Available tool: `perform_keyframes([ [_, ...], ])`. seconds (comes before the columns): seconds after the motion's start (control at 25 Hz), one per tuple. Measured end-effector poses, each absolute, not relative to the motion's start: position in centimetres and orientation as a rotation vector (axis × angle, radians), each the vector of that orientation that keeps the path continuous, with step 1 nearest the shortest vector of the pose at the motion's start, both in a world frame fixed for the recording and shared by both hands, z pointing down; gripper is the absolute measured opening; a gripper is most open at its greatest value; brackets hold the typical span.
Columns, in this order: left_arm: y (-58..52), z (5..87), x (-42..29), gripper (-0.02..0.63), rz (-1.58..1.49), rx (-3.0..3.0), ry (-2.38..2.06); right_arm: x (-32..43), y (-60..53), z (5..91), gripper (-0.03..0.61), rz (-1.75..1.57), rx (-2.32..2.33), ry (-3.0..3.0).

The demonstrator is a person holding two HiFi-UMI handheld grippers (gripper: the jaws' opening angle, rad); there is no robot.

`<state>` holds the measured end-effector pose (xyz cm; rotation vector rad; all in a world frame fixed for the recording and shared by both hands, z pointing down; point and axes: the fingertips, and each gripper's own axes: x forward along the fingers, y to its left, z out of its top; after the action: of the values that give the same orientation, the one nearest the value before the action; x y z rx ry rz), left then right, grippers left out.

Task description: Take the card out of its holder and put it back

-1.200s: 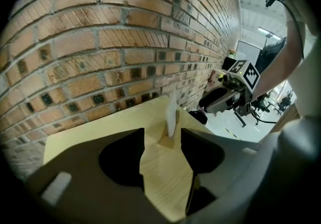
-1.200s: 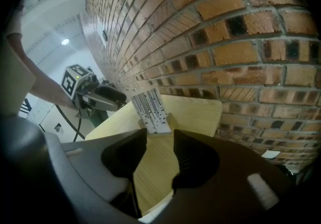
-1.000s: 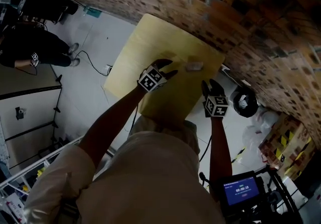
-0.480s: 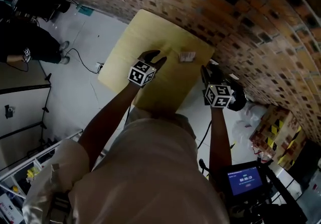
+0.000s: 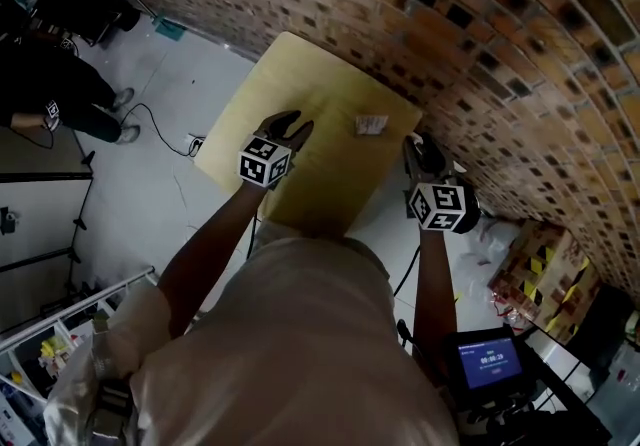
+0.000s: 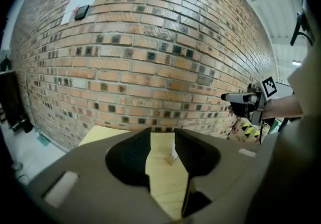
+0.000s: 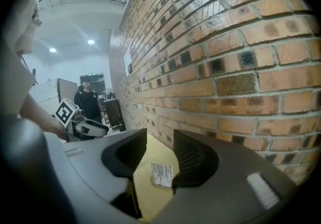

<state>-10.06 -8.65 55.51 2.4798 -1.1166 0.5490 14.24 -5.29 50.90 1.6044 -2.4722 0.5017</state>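
A small white card (image 5: 371, 124) with a printed barcode stands upright in its holder on the yellow table (image 5: 300, 94), near the brick wall. My left gripper (image 5: 285, 127) hovers over the table to the card's left. Its jaws are closing with nothing between them, and the card (image 6: 172, 153) shows well ahead through the gap. My right gripper (image 5: 420, 149) hangs open and empty at the table's right edge, and in its own view the card (image 7: 162, 174) stands on the table beyond the jaws. Neither gripper touches the card.
A brick wall (image 5: 480, 44) runs along the table's far side. A person in black (image 5: 50, 94) stands on the floor at the left, near a cable (image 5: 170, 129). A lit screen (image 5: 486, 364) and striped boxes (image 5: 545, 264) are at the lower right.
My left gripper has drawn back a little to the left, away from the card. The right gripper has drifted toward the table's right edge. The card has not moved.
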Motion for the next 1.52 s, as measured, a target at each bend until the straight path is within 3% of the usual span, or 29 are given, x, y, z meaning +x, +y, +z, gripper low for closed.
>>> perform_keyframes([
  [0.64, -8.3, 56.3, -14.8, 0.160, 0.557, 2.416, -1.198, 12.8, -5.2, 53.1, 0.169, 0.540, 1.594, -2.431],
  [1.52, -7.1, 56.7, -13.9, 0.150, 0.581, 2.404, -1.206, 12.2, -4.7, 53.7, 0.166, 0.563, 1.556, -2.460],
])
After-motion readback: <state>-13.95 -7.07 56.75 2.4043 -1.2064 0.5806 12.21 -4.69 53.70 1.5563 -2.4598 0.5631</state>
